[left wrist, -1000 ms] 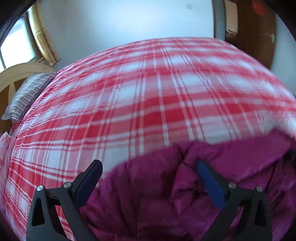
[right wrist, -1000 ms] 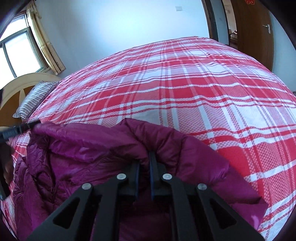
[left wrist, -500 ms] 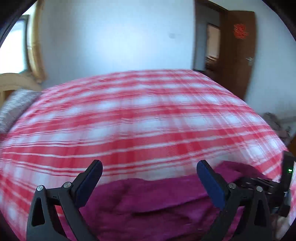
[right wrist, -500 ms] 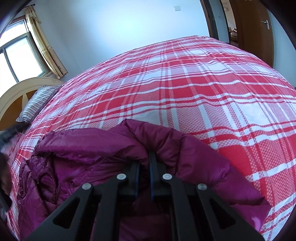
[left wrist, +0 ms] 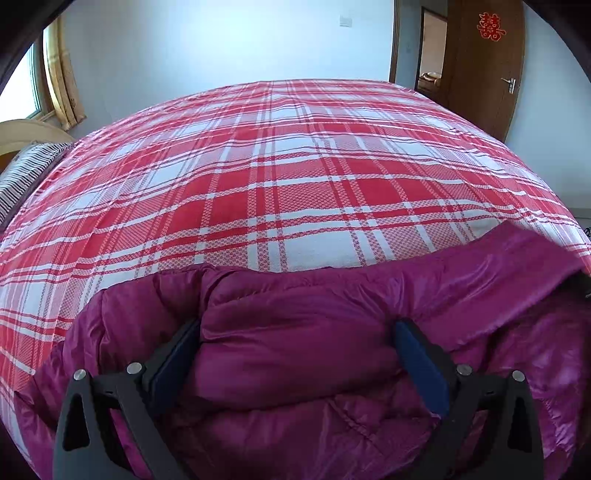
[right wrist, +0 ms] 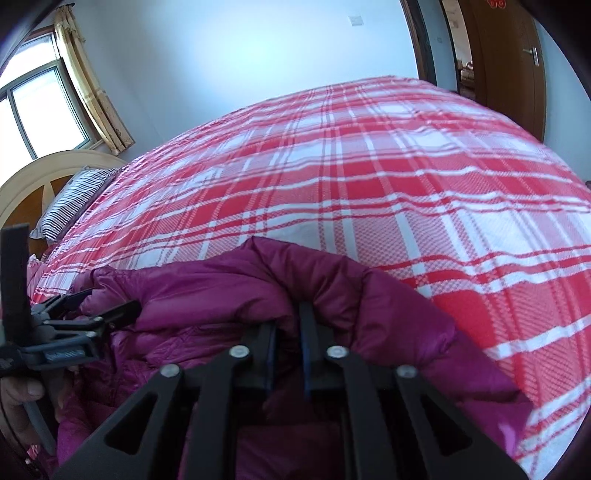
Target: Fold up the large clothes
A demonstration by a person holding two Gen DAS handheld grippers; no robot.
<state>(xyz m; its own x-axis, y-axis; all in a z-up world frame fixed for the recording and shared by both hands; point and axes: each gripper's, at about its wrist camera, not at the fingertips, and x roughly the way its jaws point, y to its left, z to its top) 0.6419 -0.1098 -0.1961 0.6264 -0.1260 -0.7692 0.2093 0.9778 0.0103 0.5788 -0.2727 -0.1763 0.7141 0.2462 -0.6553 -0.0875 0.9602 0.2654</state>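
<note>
Opening right gripper (right wrist: 290, 332) seemingly releases jacket (right wrist: 229, 295).

— What lies under the left gripper (left wrist: 297, 363)?
— A magenta puffer jacket (left wrist: 369, 302), bunched at the near edge of a red-and-white plaid bedspread (left wrist: 295, 177).
— And the jaws?
— Wide apart, a thick fold of the jacket bulging between the blue pads (left wrist: 421, 365); neither visibly squeezes it.
— Behind?
— A wooden door (left wrist: 484, 62) with a red paper ornament (left wrist: 490, 26), a curtain (left wrist: 62, 88), a striped pillow (left wrist: 22, 173).

home bedroom: plaid-covered bed (left wrist: 295, 177), striped pillow (right wrist: 74, 199), curtained window (right wrist: 40, 107), wooden door (left wrist: 484, 66).
</note>
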